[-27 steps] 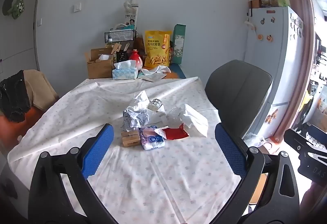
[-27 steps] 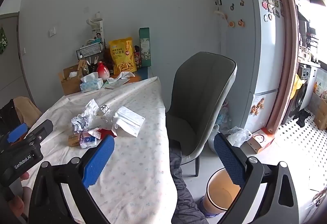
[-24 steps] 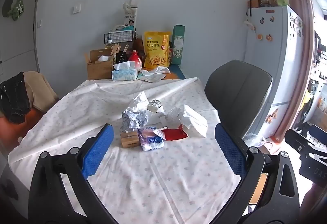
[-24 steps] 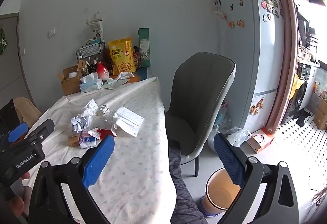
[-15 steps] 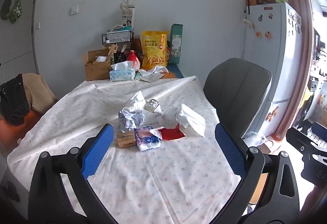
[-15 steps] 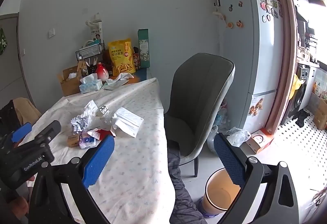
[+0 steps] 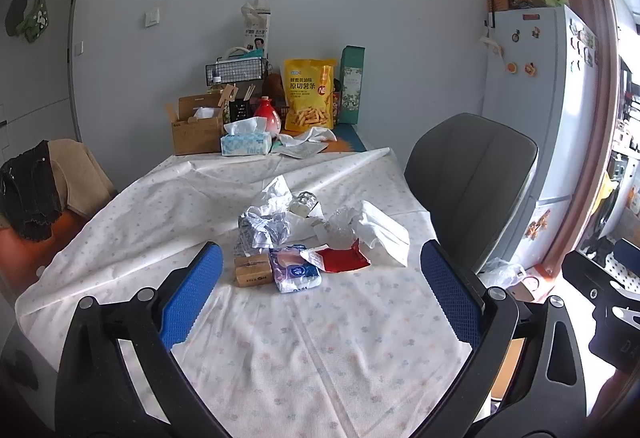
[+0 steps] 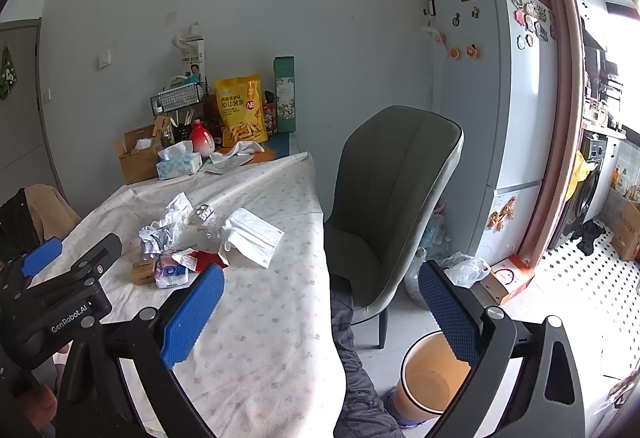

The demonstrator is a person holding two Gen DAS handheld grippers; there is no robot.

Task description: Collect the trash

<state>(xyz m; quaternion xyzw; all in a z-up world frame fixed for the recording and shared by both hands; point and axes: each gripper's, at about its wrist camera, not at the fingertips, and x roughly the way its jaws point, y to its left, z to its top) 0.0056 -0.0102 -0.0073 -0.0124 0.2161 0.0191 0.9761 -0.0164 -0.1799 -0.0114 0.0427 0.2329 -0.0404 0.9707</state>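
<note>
A heap of trash lies mid-table: crumpled paper (image 7: 264, 228), a small brown box (image 7: 253, 269), a blue-white tissue pack (image 7: 295, 273), a red wrapper (image 7: 344, 261), a white face mask (image 7: 384, 232) and clear plastic (image 7: 340, 224). The heap also shows in the right wrist view (image 8: 188, 238). My left gripper (image 7: 320, 298) is open and empty, above the table just short of the heap. My right gripper (image 8: 320, 314) is open and empty over the table's right edge. A beige trash bin (image 8: 432, 382) stands on the floor below it.
A grey chair (image 7: 472, 182) stands at the table's right side. At the table's far end are a tissue box (image 7: 245, 144), a cardboard box (image 7: 196, 126), a yellow snack bag (image 7: 308, 100) and a red bottle (image 7: 267, 114). A fridge (image 8: 500, 110) stands right. Clothes (image 7: 28, 190) hang left.
The left gripper has drifted slightly, so the heap sits a little lower and left in its view. Both stay open. The right view is almost unchanged.
</note>
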